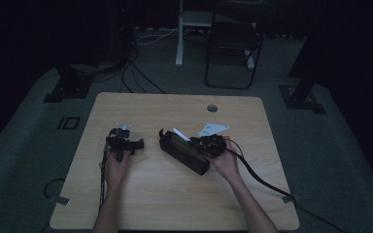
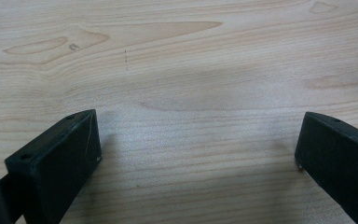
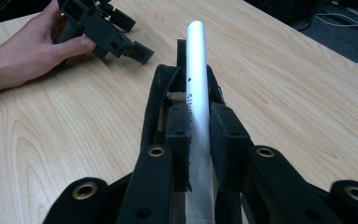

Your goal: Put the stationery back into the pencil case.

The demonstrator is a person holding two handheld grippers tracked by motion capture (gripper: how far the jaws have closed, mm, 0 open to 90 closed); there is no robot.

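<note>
A silver pen (image 3: pixel 196 56) with dark lettering runs forward between the jaws of my right gripper (image 3: pixel 199 126), which is shut on it. The pen (image 1: pixel 180 134) lies along a black fabric case (image 1: pixel 182 153) at the middle of the wooden table (image 1: pixel 175 204), its tip over the case's open far end (image 3: pixel 161 79). My right gripper (image 1: pixel 209 144) sits at the case's right side. On the table's left, my left gripper (image 1: pixel 137 144) rests low on the wood. Its jaws stand wide apart in the left gripper view (image 2: pixel 196 144), with bare wood between them.
A round cable hole (image 1: pixel 212 108) lies near the table's far edge. Behind the table stand a dark folding chair (image 1: pixel 233 43) and a white post (image 1: pixel 179 34), with cables on the floor. A hand (image 3: pixel 23 60) holds the left gripper (image 3: pixel 102 28) beyond the case.
</note>
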